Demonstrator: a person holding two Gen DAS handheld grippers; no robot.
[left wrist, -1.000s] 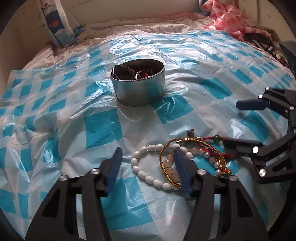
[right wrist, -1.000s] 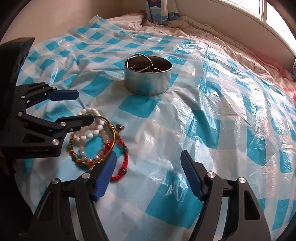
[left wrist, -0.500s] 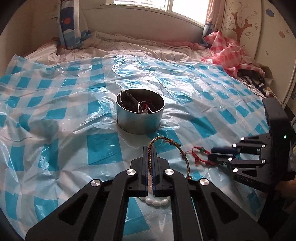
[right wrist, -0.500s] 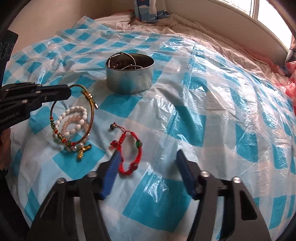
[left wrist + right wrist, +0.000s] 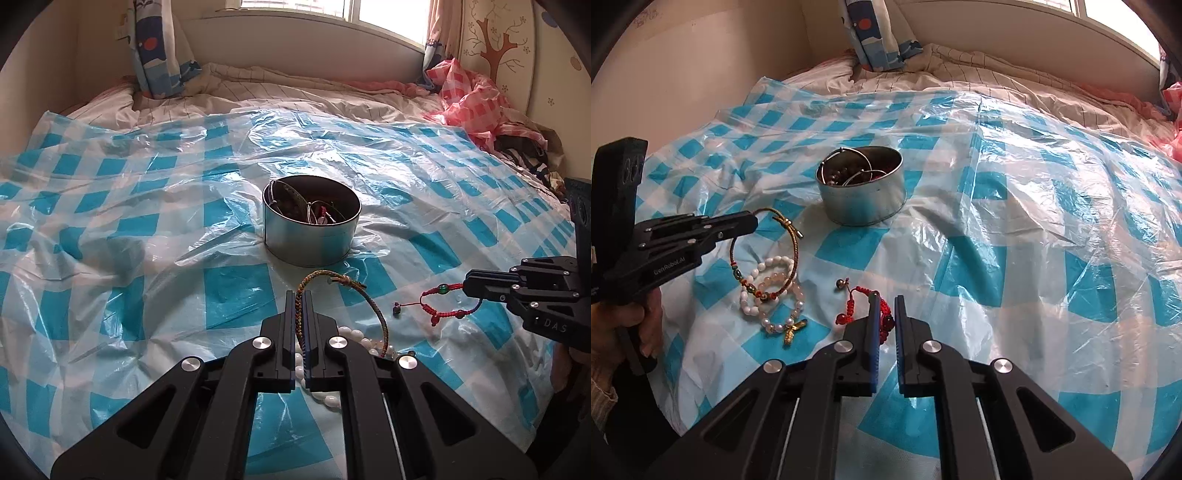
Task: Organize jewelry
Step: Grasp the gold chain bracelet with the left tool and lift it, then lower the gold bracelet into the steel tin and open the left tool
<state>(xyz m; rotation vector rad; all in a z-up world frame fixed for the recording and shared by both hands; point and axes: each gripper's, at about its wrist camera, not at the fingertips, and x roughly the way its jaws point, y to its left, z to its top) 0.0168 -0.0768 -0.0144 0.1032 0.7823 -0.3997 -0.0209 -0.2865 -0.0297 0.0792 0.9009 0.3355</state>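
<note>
Currently lifting: left gripper pinching the braided bracelet, right gripper pinching the red cord bracelet, both near the tin; next probably calls for dropping each inside.

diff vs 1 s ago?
Both grippers closed and lifted: the left gripper now pinches the gold cord bracelet, and the right gripper pinches the red cord bracelet, drawn away from the pile. The white bead bracelets and tin stayed put.

1. My left gripper went from wide open to clamped on the braided gold bracelet.
2. Right gripper closed too, now pinching the red cord bracelet, pulled clear of the bead pile.
</note>
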